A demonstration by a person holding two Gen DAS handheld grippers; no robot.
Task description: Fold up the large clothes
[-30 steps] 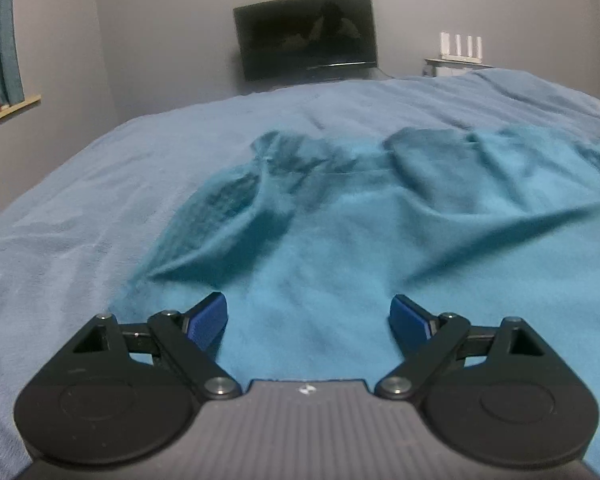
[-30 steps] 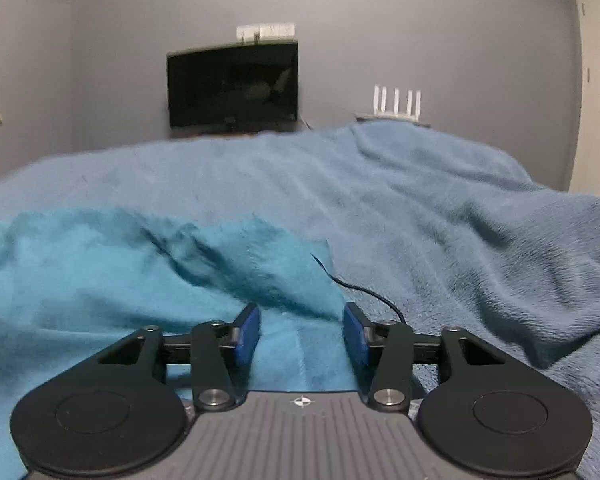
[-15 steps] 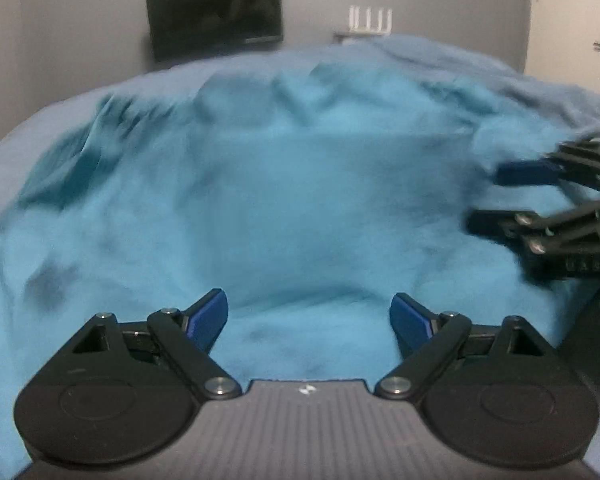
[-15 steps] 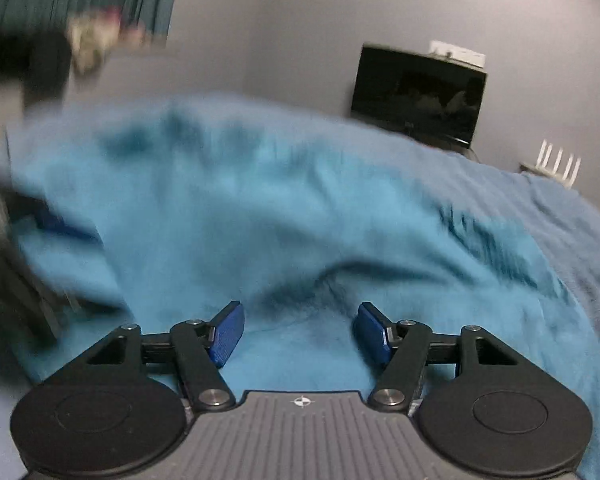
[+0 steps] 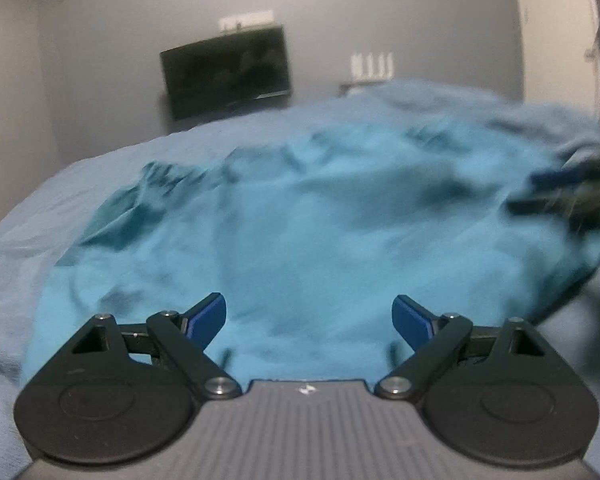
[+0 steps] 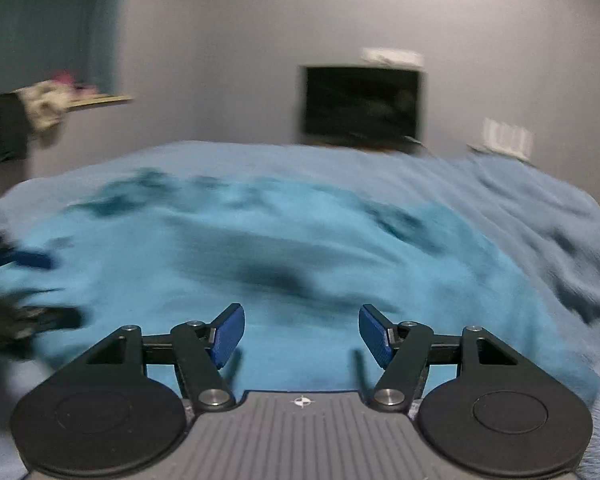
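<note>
A large teal garment (image 5: 320,232) lies rumpled and spread on the bed; it also shows in the right wrist view (image 6: 280,272). Both views are motion-blurred. My left gripper (image 5: 310,318) is open and empty, just above the garment's near edge. My right gripper (image 6: 302,332) is open and empty over the garment's near edge. The right gripper shows blurred at the right of the left wrist view (image 5: 572,196). The left gripper shows blurred at the left of the right wrist view (image 6: 16,292).
The bed is covered by a grey-blue blanket (image 5: 60,200), bunched up at the right (image 6: 560,232). A dark screen (image 5: 226,72) and a white router (image 5: 372,66) stand by the far wall. A shelf with items (image 6: 52,100) is at the left.
Both grippers have swung to face across the garment and now turn back toward the far wall. The right gripper has opened wider. The garment lies more spread out than a second ago.
</note>
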